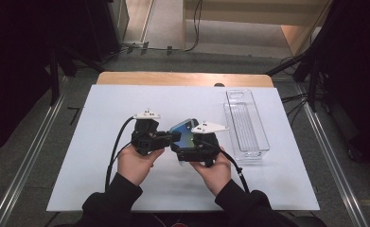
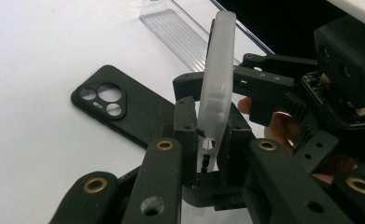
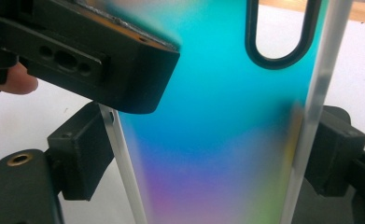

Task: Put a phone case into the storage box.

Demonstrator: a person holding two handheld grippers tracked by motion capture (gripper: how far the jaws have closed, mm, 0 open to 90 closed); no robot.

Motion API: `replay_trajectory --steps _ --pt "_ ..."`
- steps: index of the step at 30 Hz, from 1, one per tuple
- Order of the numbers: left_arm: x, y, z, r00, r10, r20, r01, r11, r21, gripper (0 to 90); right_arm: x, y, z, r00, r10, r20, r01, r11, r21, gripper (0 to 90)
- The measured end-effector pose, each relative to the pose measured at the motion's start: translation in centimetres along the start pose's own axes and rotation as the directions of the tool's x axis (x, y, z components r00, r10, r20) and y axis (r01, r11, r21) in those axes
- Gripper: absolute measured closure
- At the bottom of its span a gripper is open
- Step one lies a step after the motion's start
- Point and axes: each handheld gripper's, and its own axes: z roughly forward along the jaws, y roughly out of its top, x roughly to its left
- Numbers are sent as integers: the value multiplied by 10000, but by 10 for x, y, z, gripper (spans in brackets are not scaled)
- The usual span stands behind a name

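An iridescent blue-green phone case point(image 1: 185, 131) with a frosted rim is held above the table's middle between both grippers. In the left gripper view the iridescent case point(image 2: 216, 70) stands edge-on, and my left gripper point(image 2: 210, 135) is shut on its lower edge. My left gripper point(image 1: 167, 137) comes in from the left in the high view. My right gripper point(image 3: 208, 158) is shut across the width of the iridescent case point(image 3: 217, 107), one pad on each frosted side. In the high view my right gripper point(image 1: 192, 143) sits under the case.
A black phone case point(image 2: 119, 109) with round camera cut-outs lies flat on the white table point(image 1: 107, 109) beyond my left jaws. A clear plastic tray point(image 1: 247, 124) stands at the right of the table. Dark stands and cables flank the table.
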Motion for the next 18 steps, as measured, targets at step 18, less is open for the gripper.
replay_trajectory --steps 18 --pt "2 7 -20 9994 229 246 -220 9992 -343 513 -12 1 -1 9997 176 -188 -174 9998 98 153"
